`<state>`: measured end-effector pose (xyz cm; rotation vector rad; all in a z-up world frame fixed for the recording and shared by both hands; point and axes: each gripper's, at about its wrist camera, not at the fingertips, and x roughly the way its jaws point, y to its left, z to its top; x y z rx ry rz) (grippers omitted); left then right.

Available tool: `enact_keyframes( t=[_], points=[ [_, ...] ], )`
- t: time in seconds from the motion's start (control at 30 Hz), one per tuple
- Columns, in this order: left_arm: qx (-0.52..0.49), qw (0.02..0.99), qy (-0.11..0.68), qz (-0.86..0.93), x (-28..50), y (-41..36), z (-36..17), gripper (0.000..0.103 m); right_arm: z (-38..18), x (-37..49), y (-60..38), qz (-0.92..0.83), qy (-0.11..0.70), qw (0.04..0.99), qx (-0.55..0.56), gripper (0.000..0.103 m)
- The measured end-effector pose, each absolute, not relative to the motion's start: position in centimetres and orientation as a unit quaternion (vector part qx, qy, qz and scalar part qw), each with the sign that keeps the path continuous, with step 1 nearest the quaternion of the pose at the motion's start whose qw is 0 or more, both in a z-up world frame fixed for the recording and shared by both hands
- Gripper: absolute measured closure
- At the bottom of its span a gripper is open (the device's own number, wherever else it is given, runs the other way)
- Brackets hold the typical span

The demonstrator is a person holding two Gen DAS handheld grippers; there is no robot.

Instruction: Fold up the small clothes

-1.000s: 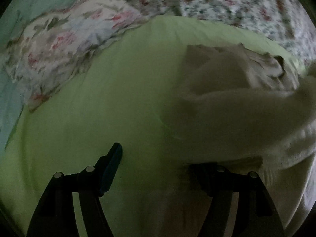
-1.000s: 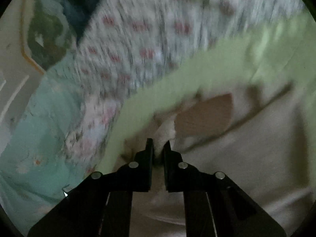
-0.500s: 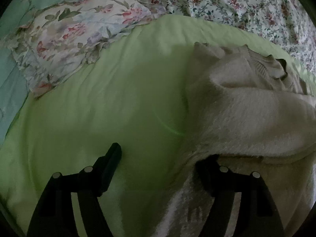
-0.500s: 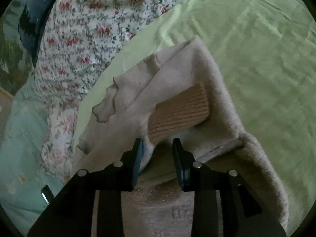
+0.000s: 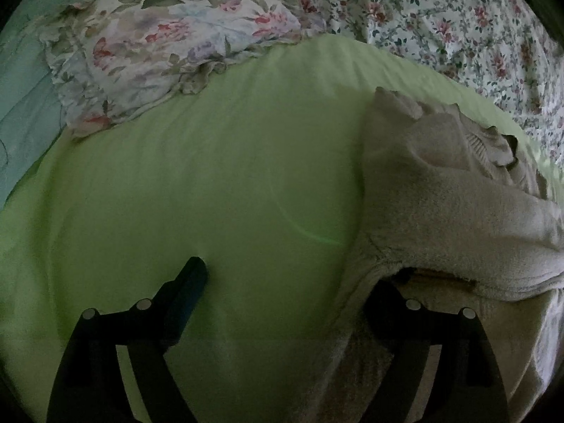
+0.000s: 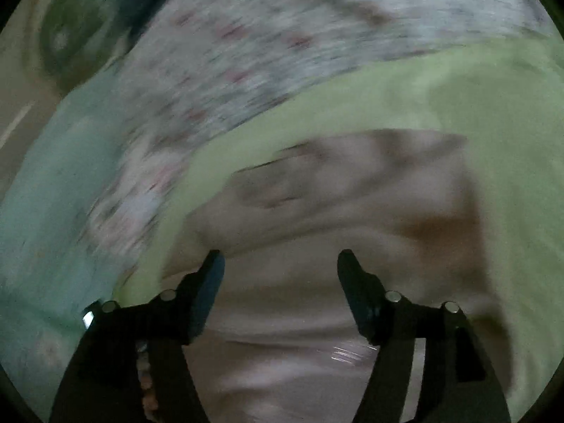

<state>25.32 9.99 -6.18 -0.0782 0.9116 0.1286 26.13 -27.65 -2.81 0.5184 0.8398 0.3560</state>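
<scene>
A beige knit sweater (image 5: pixel 440 204) lies on the light green sheet (image 5: pixel 211 176), at the right of the left wrist view, with a sleeve folded across its body. My left gripper (image 5: pixel 292 275) is open and low over the sheet. Its right finger is tucked under the sweater's left edge and its left finger rests over bare sheet. In the blurred right wrist view the sweater (image 6: pixel 352 194) fills the lower middle. My right gripper (image 6: pixel 278 268) is open and empty just above it.
A floral pillow (image 5: pixel 158 46) lies at the far left and a floral quilt (image 5: pixel 440 17) runs along the back. A teal blanket (image 5: pixel 21 70) borders the left side. The green sheet (image 6: pixel 493 105) extends to the right of the sweater.
My right gripper, shut on the sleeve a second ago, has let it go, opened wide and swung away, blurring its view. The sleeve now lies across the sweater. My left gripper stays put.
</scene>
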Motion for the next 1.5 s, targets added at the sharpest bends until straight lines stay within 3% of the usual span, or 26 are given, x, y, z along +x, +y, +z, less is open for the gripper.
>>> enact_keyframes(
  t=[0.07, 0.3, 0.43, 0.5, 0.7, 0.8, 0.97, 1.23, 1.3, 1.47, 1.5],
  points=[
    [-0.044, 0.895, 0.44, 0.059, 25.5, 10.3, -6.4, 0.017, -2.7, 29.5, -23.7, 0.23, 0.422, 0.849, 0.219, 0.025],
    [-0.063, 0.9, 0.429, 0.051, 25.5, 10.8, -6.5, 0.016, -6.3, 39.7, -13.3, 0.336, 0.506, 0.78, 0.15, 0.018],
    [-0.085, 0.906, 0.412, 0.049, 25.3, 11.3, -6.6, 0.016, -10.4, 42.6, -8.3, 0.42, 0.592, 0.668, 0.164, 0.017],
    [-0.098, 0.908, 0.404, 0.049, 25.1, 11.7, -6.6, 0.016, -10.8, 43.0, -5.8, 0.472, 0.59, 0.629, 0.183, 0.017],
    [-0.167, 0.905, 0.389, 0.044, 24.8, 13.8, -6.7, 0.016, -10.8, 45.9, -2.2, 0.469, 0.52, 0.65, 0.297, 0.016],
    [-0.173, 0.903, 0.391, 0.038, 24.9, 14.1, -6.5, 0.016, -10.7, 45.9, -4.0, 0.429, 0.486, 0.678, 0.348, 0.017],
    [-0.166, 0.895, 0.415, 0.017, 24.4, 14.4, -5.8, 0.016, -7.8, 43.2, -10.5, 0.341, 0.471, 0.763, 0.285, 0.017],
    [-0.126, 0.905, 0.407, -0.011, 23.8, 13.8, -2.8, 0.016, -4.1, 29.9, -30.1, 0.16, 0.392, 0.862, 0.277, 0.017],
    [-0.11, 0.911, 0.397, -0.009, 25.2, 13.3, -2.0, 0.016, -4.7, 26.4, -34.5, 0.104, 0.386, 0.868, 0.295, 0.02],
    [-0.072, 0.912, 0.404, 0.009, 29.5, 11.7, -1.8, 0.016, -7.8, 22.1, -39.3, 0.042, 0.413, 0.849, 0.326, 0.047],
    [-0.067, 0.909, 0.411, 0.009, 30.1, 11.5, -2.1, 0.016, -8.2, 22.0, -39.2, 0.049, 0.419, 0.846, 0.327, 0.049]
  ],
)
